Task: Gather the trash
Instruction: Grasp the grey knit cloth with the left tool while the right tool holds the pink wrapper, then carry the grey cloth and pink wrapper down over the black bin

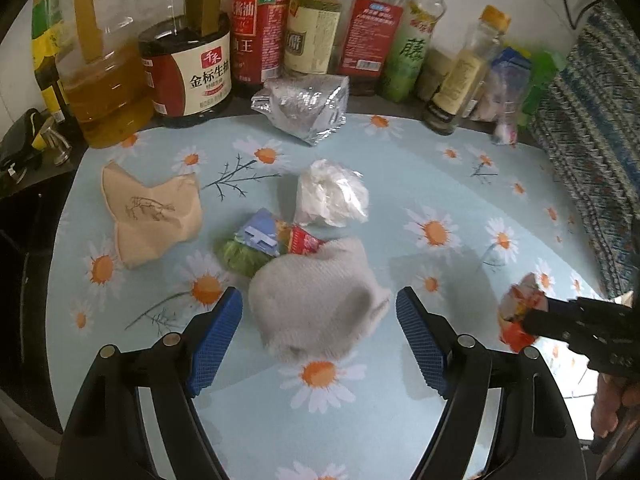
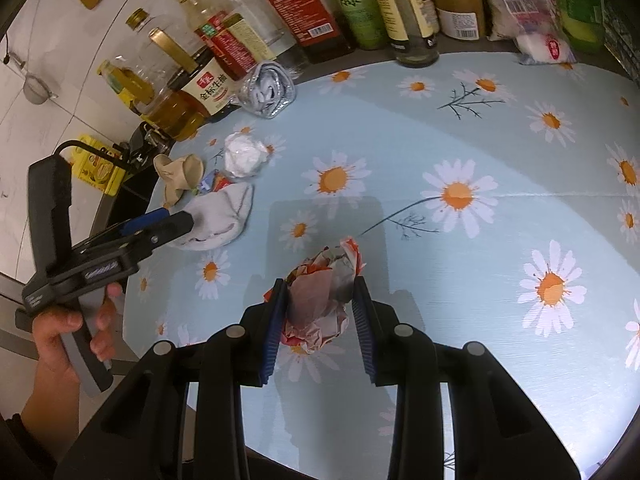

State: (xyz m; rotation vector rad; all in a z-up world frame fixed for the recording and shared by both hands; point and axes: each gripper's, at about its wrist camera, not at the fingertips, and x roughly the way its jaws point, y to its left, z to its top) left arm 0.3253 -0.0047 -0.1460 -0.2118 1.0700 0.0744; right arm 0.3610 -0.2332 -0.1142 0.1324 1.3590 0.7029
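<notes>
While the left gripper (image 1: 319,344) stands with its jaws apart over the daisy tablecloth (image 1: 440,420), the grey sock (image 1: 316,304) lies squarely between them — nearer it than the right gripper (image 2: 320,312), clamped on a crumpled wrapper (image 2: 324,292).

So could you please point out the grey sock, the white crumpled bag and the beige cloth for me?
grey sock (image 1: 316,304), left wrist view, middle of its body
white crumpled bag (image 1: 332,198), left wrist view, its centre
beige cloth (image 1: 152,216), left wrist view, by the printed sketch
</notes>
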